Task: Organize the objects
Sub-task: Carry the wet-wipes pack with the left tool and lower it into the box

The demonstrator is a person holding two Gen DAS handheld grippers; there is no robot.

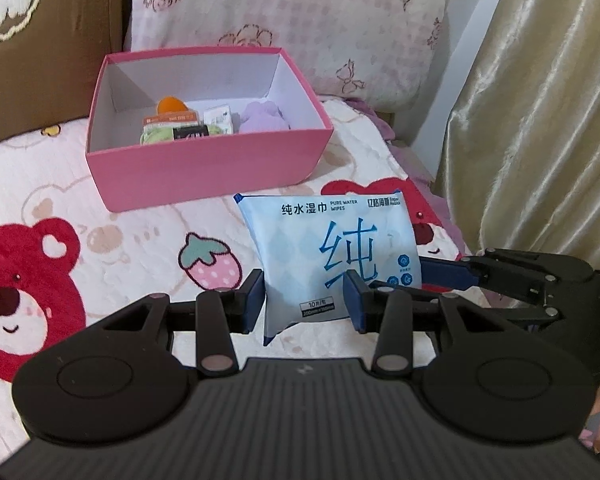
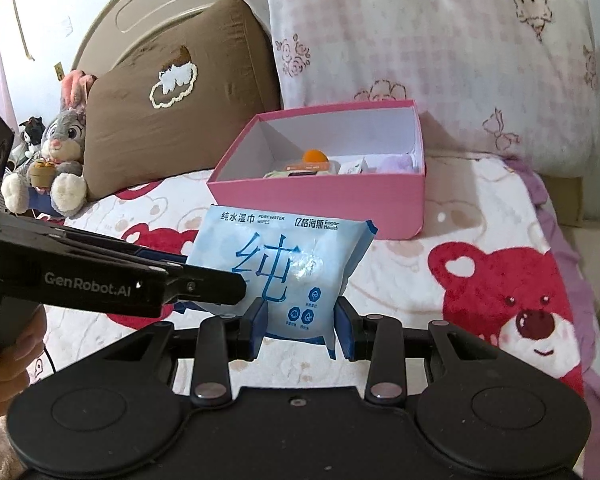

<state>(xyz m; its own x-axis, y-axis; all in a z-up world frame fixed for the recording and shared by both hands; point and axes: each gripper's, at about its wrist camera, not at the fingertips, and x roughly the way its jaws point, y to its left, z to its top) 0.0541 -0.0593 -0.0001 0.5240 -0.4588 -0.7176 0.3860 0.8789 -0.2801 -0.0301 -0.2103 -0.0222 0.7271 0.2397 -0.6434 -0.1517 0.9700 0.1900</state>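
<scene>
A light blue pack of wet wipes [image 1: 324, 256] is held upright above the bed, in front of an open pink box [image 1: 204, 168]. My left gripper [image 1: 306, 300] is shut on the pack's lower left part. My right gripper [image 2: 302, 326] is shut on its lower right part [image 2: 288, 276]. Each gripper shows in the other's view: the right one [image 1: 500, 276] comes in from the right, the left one [image 2: 140, 284] from the left. The pink box [image 2: 320, 200] holds an orange ball [image 1: 171, 105], small packets [image 1: 188, 126] and a purple soft thing [image 1: 262, 117].
The bedspread [image 1: 100, 248] is pink-white with red bears. A brown pillow [image 2: 160, 120] and a pink patterned pillow [image 2: 440, 60] lean behind the box. Plush toys [image 2: 60, 152] sit at far left. A gold curtain [image 1: 540, 100] hangs at the right.
</scene>
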